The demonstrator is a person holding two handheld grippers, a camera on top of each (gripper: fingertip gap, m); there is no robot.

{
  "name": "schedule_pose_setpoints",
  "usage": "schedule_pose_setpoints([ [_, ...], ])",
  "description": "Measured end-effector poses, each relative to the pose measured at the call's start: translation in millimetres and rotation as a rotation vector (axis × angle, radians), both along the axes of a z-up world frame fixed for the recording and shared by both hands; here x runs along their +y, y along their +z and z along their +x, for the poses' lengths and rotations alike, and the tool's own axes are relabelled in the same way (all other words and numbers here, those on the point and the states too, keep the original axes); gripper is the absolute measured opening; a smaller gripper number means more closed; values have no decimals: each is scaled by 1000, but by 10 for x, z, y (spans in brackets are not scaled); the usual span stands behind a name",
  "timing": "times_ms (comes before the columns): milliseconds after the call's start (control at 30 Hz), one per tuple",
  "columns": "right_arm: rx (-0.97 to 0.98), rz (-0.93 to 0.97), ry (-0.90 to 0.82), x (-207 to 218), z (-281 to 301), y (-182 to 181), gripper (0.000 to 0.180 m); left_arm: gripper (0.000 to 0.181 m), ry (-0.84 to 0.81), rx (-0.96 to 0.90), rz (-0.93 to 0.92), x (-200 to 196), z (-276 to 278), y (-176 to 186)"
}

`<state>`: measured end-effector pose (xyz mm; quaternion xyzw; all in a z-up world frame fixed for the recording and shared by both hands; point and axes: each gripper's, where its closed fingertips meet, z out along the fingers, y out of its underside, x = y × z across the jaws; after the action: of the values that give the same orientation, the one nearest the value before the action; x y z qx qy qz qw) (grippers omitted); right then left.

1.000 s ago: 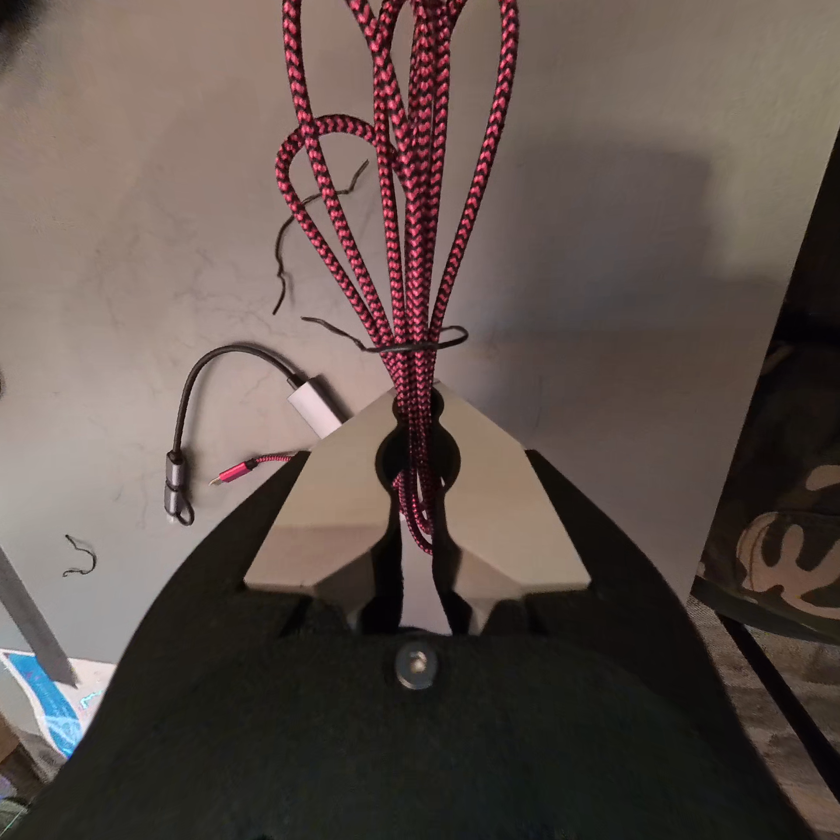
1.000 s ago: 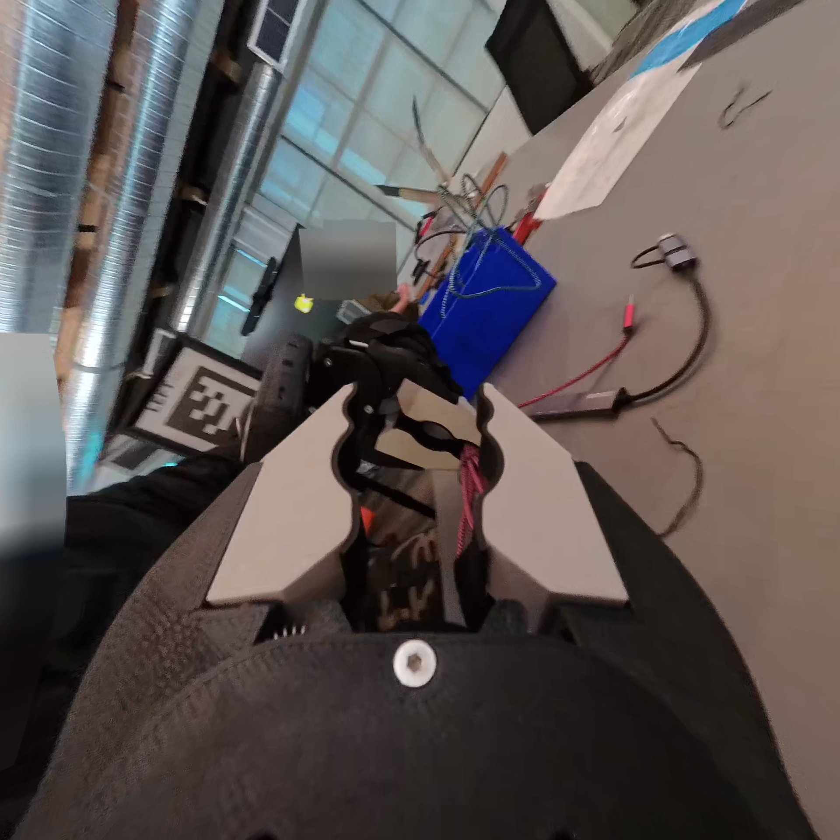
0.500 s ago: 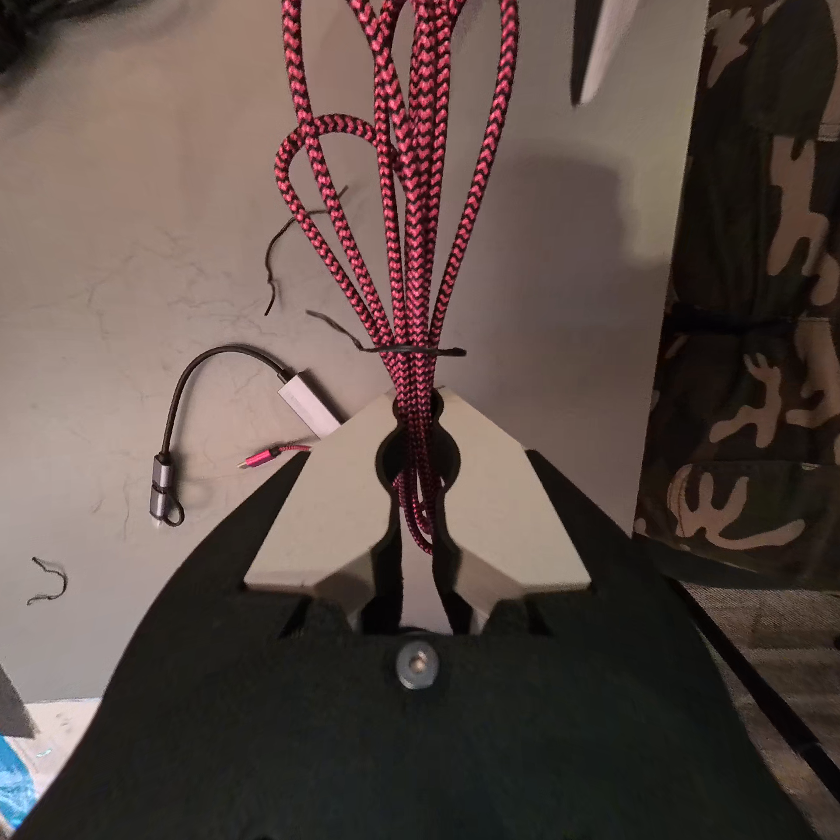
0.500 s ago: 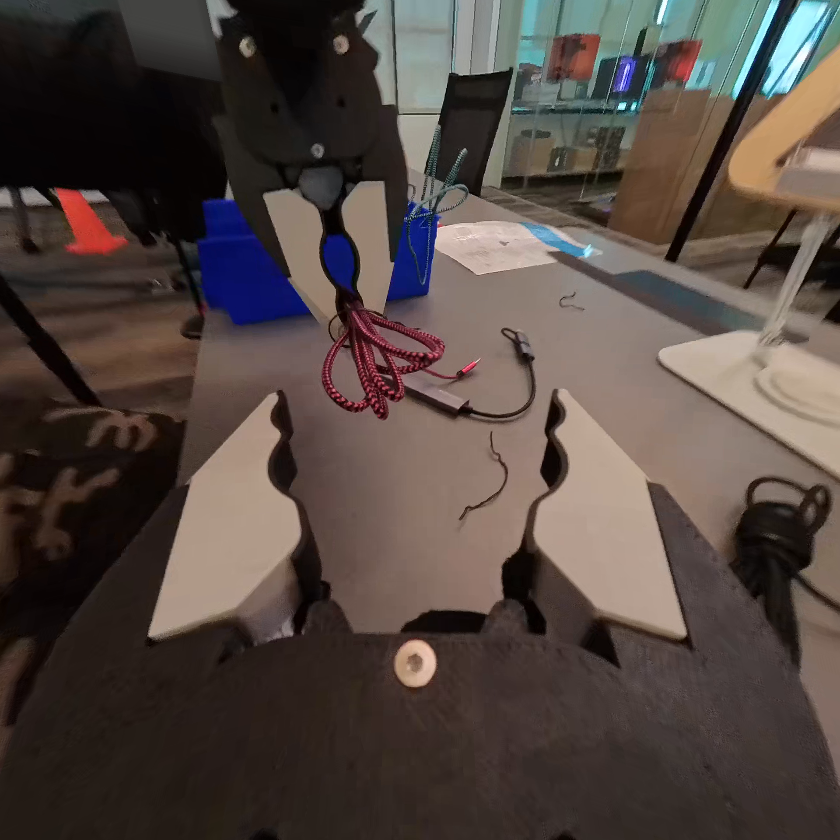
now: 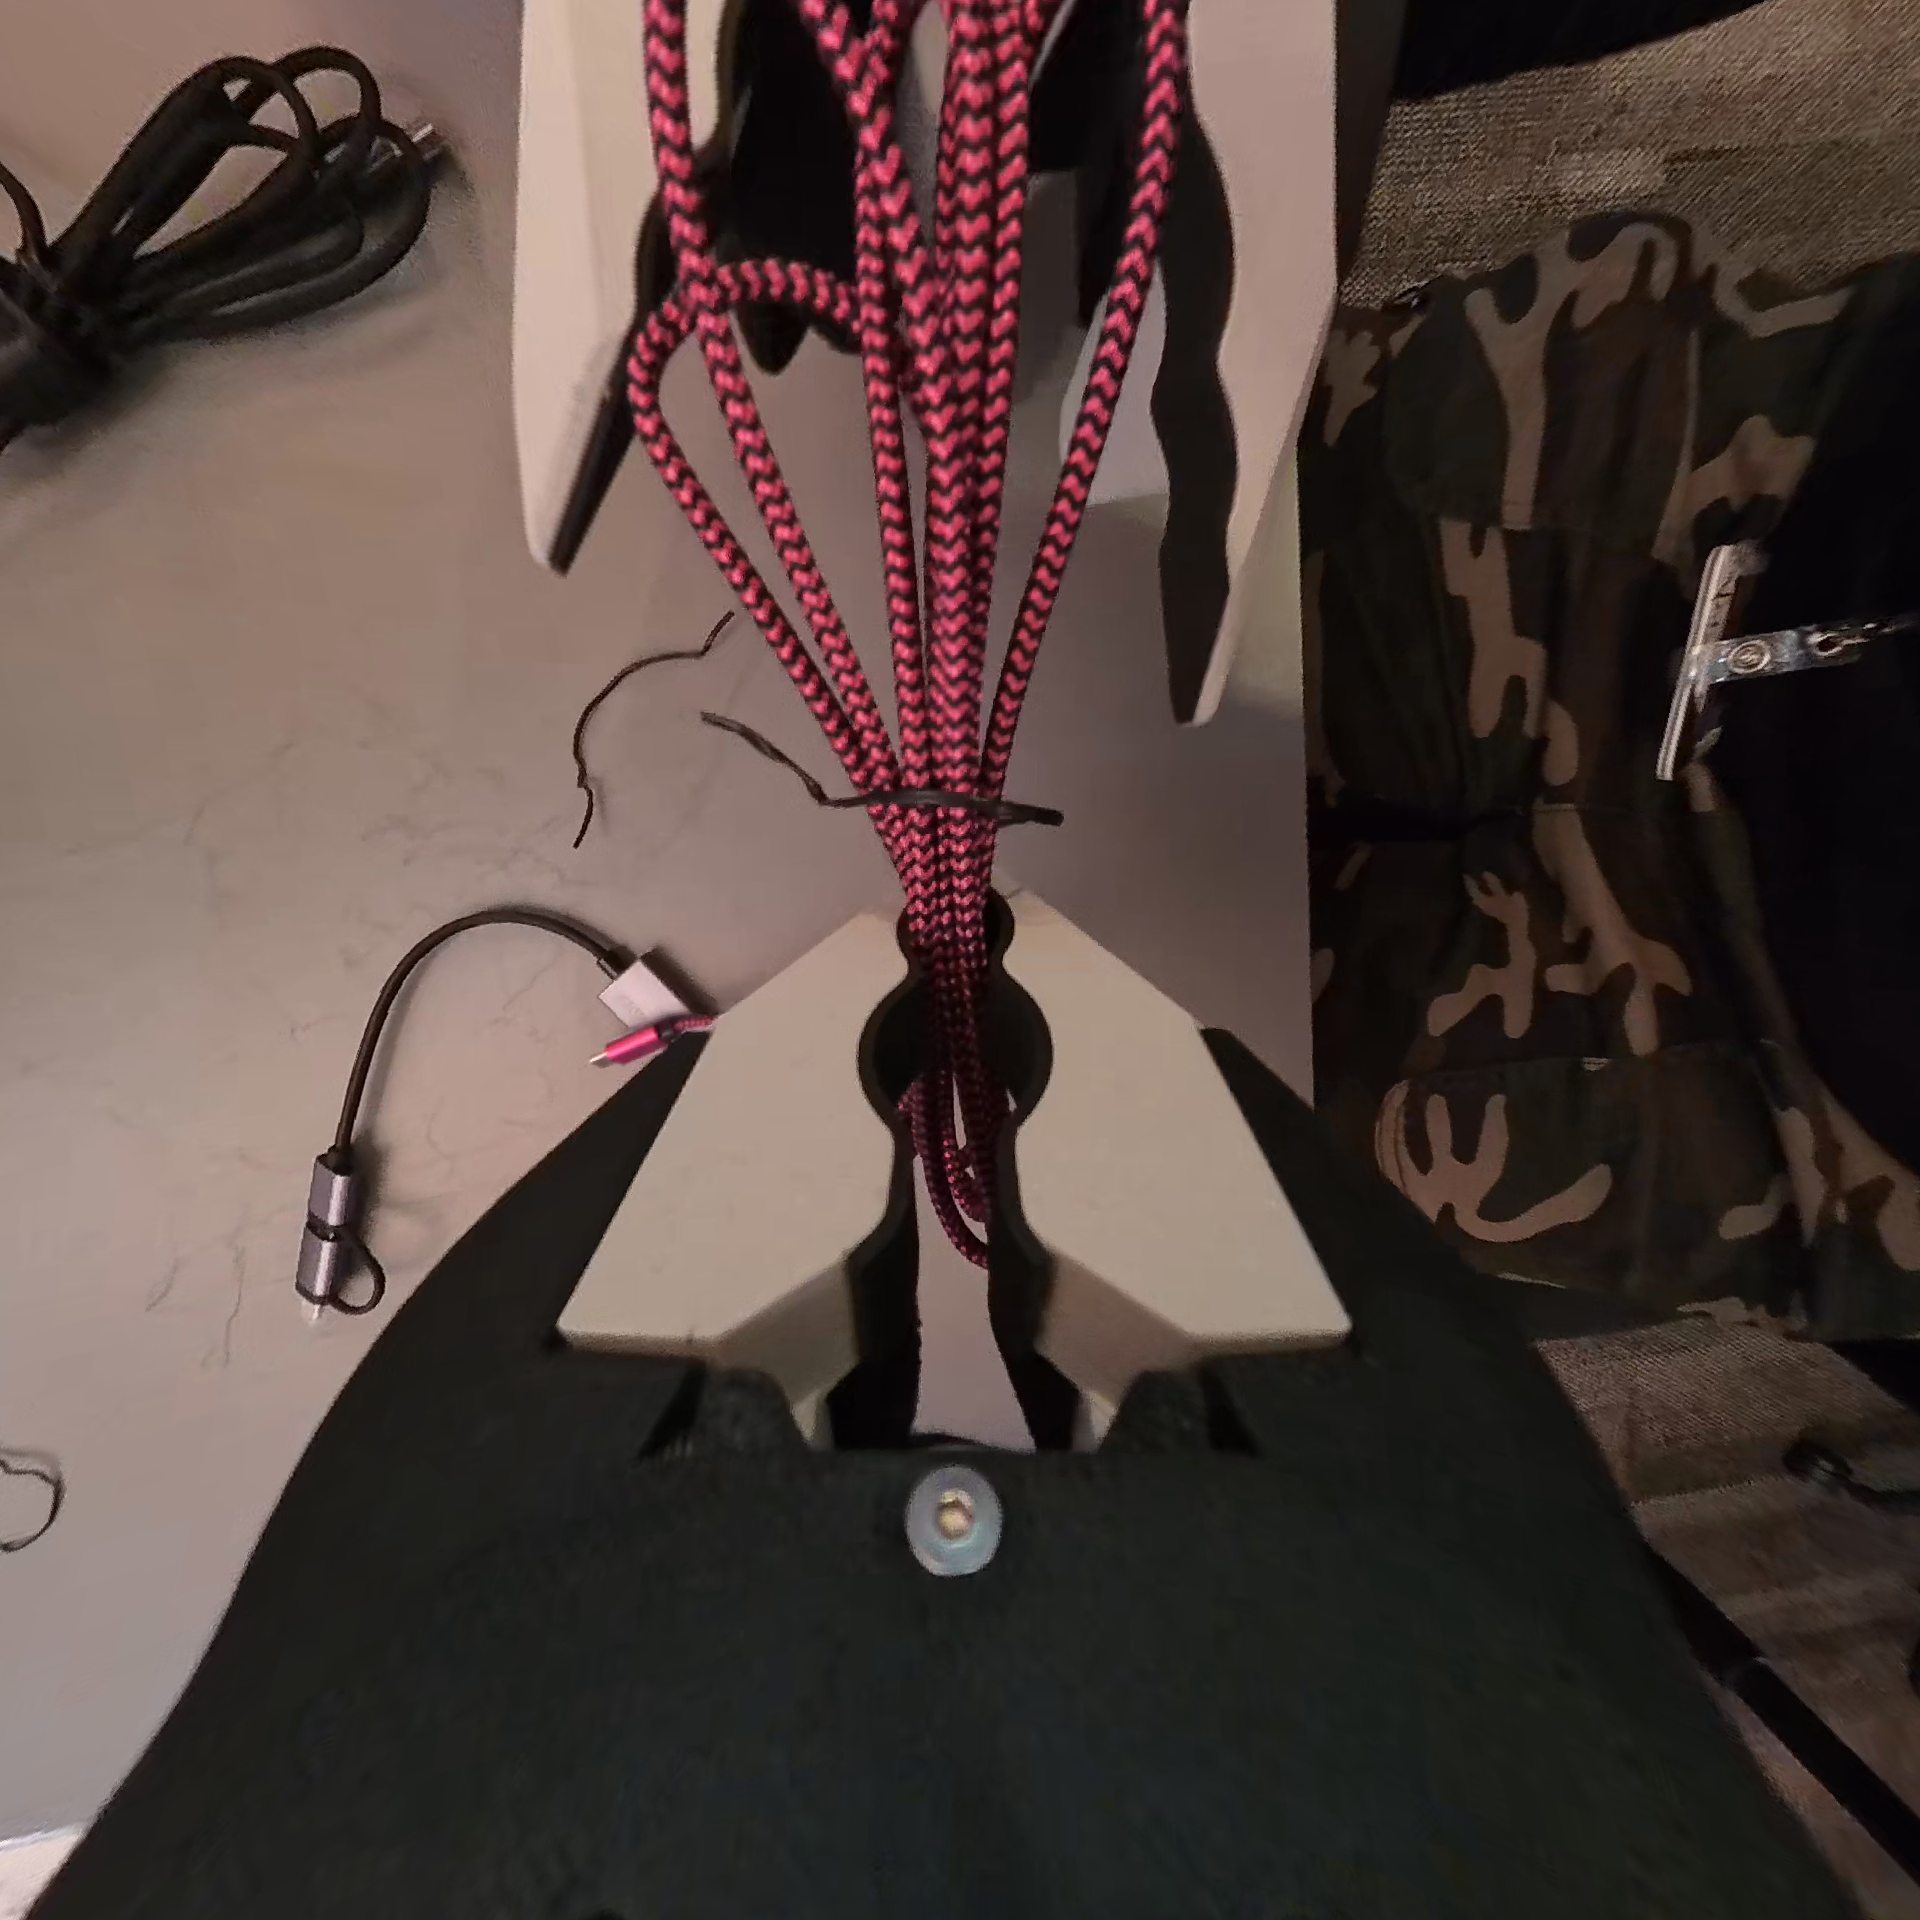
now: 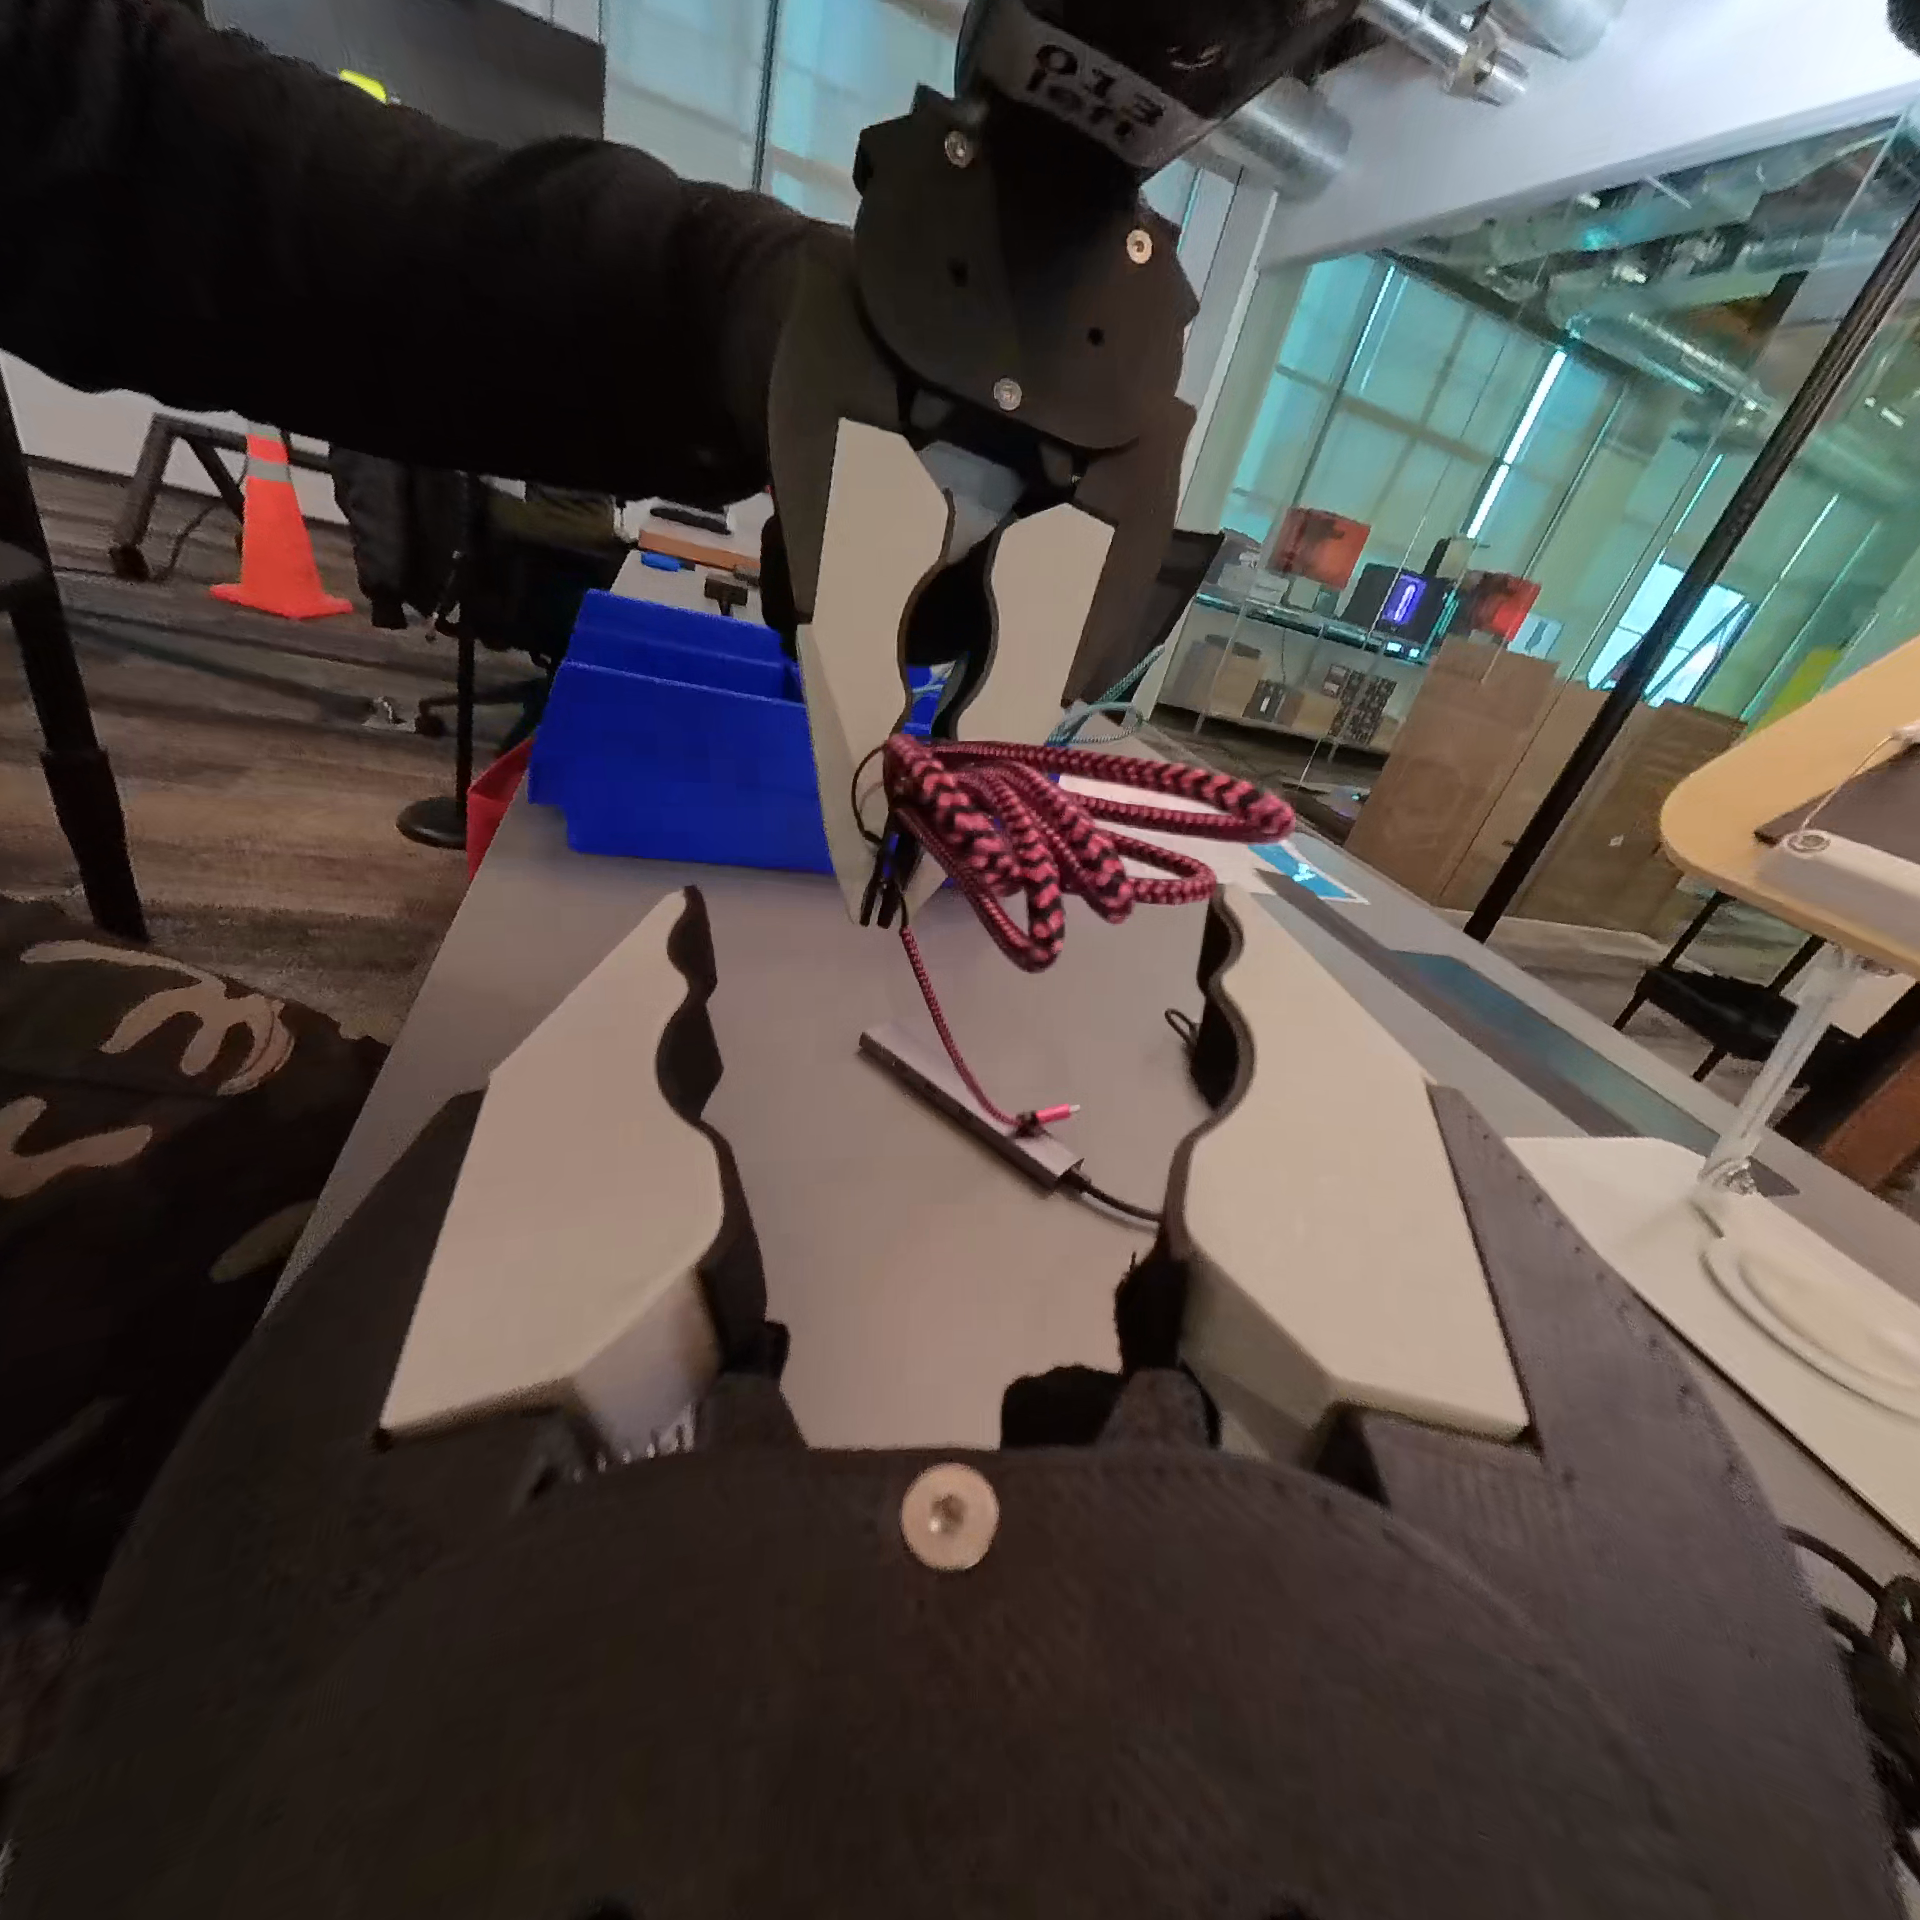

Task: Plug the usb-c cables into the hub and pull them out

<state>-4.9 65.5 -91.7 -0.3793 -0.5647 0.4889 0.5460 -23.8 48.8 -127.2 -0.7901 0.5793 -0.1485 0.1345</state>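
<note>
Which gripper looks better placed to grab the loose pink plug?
Probably the right gripper: it is open and empty, facing the plug lying by the hub. The left gripper is shut on the cable bundle.

dim, warm left wrist view with soft shadows; bright daylit right wrist view, wide-angle bending at edges

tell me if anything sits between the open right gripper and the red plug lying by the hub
Nothing on the table blocks it. The right gripper is open, facing the red plug and hub; the bundled cable hangs above them from the left gripper.
</note>
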Motion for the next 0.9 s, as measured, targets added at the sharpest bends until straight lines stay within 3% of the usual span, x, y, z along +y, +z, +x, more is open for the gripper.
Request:
schedule_pose_setpoints([
  [200,58,5,29,-57,-93,86,89,1,-12,-25,-18,1,72,83],
  [367,117,-29,40,-73,-123,161,68,2,-16,-38,-27,11,116,111],
  [900,152,-82,76,-84,-149,148,35,2,14,-50,-23,92,144,110],
])
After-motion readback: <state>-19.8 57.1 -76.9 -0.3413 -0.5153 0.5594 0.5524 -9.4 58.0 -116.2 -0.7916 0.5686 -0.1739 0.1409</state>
